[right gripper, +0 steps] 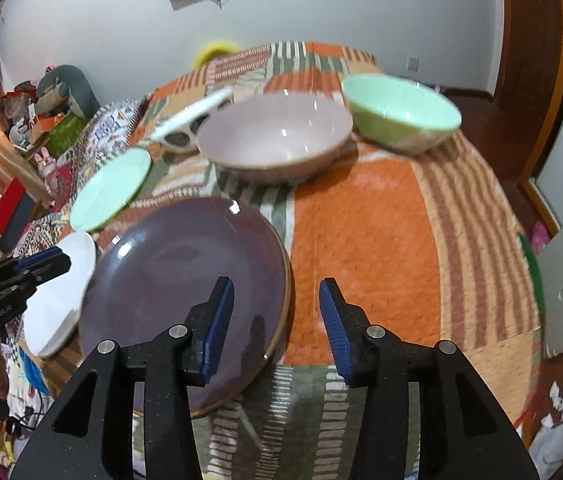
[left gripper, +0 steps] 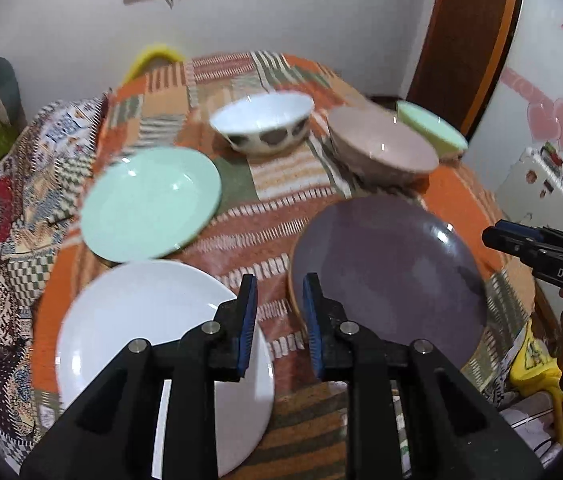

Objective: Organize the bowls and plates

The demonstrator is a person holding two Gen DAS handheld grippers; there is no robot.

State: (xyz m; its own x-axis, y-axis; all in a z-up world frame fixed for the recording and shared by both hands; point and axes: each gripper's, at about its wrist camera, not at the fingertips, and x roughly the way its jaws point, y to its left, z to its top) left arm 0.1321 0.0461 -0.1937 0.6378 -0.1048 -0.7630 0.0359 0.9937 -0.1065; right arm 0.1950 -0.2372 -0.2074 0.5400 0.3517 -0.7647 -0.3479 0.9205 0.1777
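Landmark: purple plate (left gripper: pixel 389 276), lying flat on the patchwork tablecloth (right gripper: pixel 361 216) at the near edge of the table.
Left gripper (left gripper: pixel 279 324): hovers above the cloth at the purple plate's left rim, jaws a narrow gap apart, nothing between them.
Right gripper (right gripper: pixel 277 328): hovers over the purple plate's right rim, one finger above the plate and the other above bare cloth; jaws wide apart, holding nothing.
White plate (left gripper: pixel 153 352): just left of the purple plate, flat, partly under the left gripper's body.
Green plate (left gripper: pixel 151 204): beyond the white plate, to the far left of the purple plate, apart from it.
Pink bowl (right gripper: pixel 275 136): upright, just behind the purple plate.
Green bowl (right gripper: pixel 401 110): upright, behind and to the right of the purple plate, close beside the pink bowl; contact unclear.
White patterned bowl (left gripper: pixel 263 122): upright, behind the purple plate, left of the pink bowl.
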